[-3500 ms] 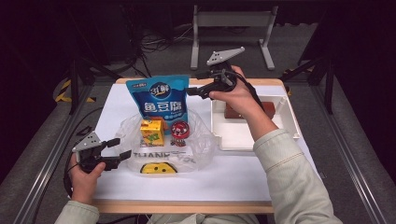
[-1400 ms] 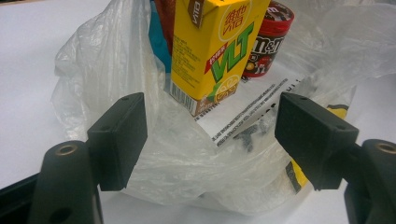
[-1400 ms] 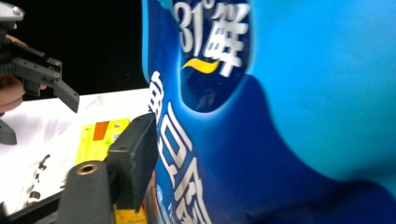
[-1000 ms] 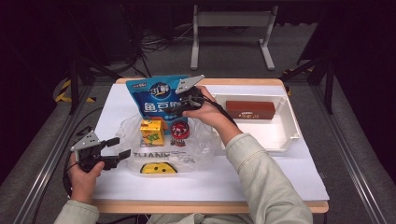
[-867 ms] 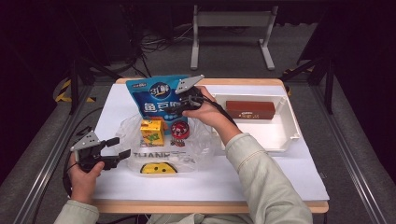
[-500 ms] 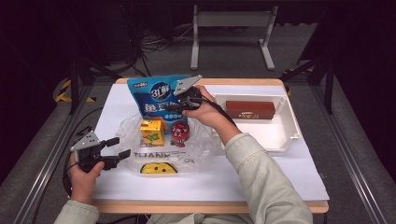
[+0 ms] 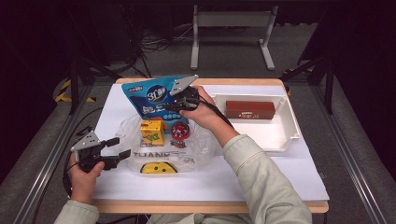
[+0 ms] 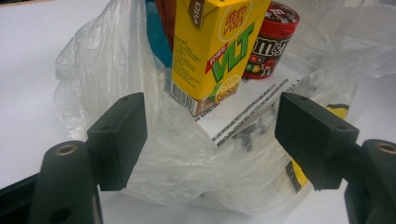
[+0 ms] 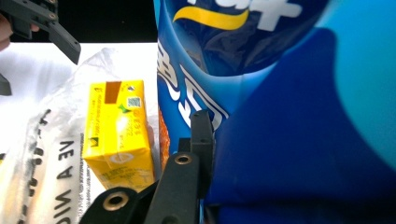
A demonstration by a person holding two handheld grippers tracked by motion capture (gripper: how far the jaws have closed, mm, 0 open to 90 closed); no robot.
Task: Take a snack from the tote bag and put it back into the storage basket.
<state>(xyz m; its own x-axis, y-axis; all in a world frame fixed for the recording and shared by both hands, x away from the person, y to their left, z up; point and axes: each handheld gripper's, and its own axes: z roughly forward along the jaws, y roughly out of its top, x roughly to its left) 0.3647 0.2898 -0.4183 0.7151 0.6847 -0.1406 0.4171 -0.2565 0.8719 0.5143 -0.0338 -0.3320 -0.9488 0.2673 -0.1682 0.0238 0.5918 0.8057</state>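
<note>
A blue snack bag (image 7: 152, 95) stands tilted at the back of a clear plastic bag (image 7: 163, 151). My right gripper (image 7: 173, 106) is shut on the snack bag's right edge; in the right gripper view the blue snack bag (image 9: 280, 116) covers one jaw of the right gripper (image 9: 208, 135). Inside the plastic bag stand a yellow juice box (image 7: 152, 131) and a red M&M's tub (image 7: 179, 130). My left gripper (image 7: 117, 148) is open at the plastic bag's left edge. In its own view the left gripper (image 8: 215, 135) faces the juice box (image 8: 210, 51), the tub (image 8: 268, 39) and the plastic bag (image 8: 140, 93).
A white tray (image 7: 280, 140) sits at the right of the table with a brown box (image 7: 250, 109) lying at its back. The plastic bag rests on a white table cover (image 7: 280, 177). The juice box (image 9: 119, 135) appears beside the snack bag in the right gripper view.
My right gripper left the tray, where the brown box lies, moved left and took hold of the blue snack bag. The left gripper has stayed put.
</note>
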